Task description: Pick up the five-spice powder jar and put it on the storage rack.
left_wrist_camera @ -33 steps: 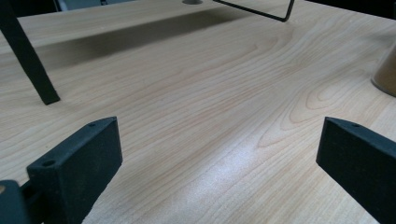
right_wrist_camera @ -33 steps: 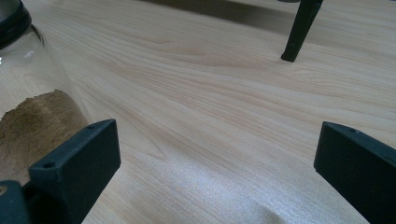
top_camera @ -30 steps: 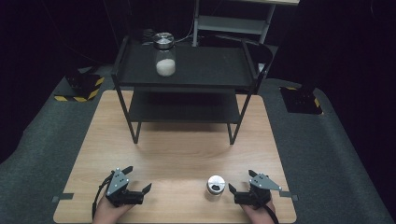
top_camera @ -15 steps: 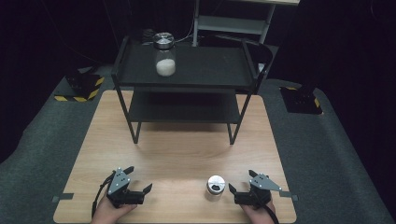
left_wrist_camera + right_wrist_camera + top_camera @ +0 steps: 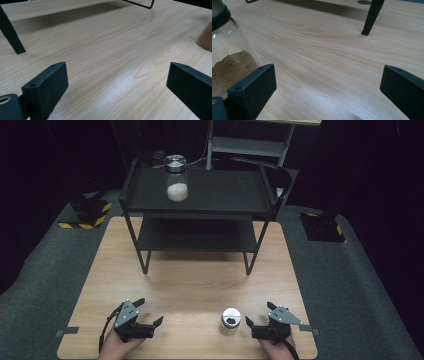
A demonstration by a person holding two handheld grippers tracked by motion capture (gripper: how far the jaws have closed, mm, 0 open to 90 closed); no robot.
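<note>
Low over the wooden table's (image 5: 200, 285) front left, my left gripper (image 5: 150, 311) (image 5: 116, 72) stands open; its jaws have just been closing a little, with nothing but bare wood between them. At the front right my right gripper (image 5: 259, 313) (image 5: 328, 70) is open too, and nothing sits in its gap. A small glass jar of brown powder (image 5: 230, 320) (image 5: 227, 67) with a metal lid stands upright just left of the right gripper, outside its jaws. The left gripper view catches that jar (image 5: 206, 37) at its right edge.
A black two-level metal rack (image 5: 215, 195) stands at the table's back, its legs (image 5: 372, 17) (image 5: 10, 35) on the wood. On its top shelf is a glass jar of white powder (image 5: 176, 184). Grey carpet surrounds the table.
</note>
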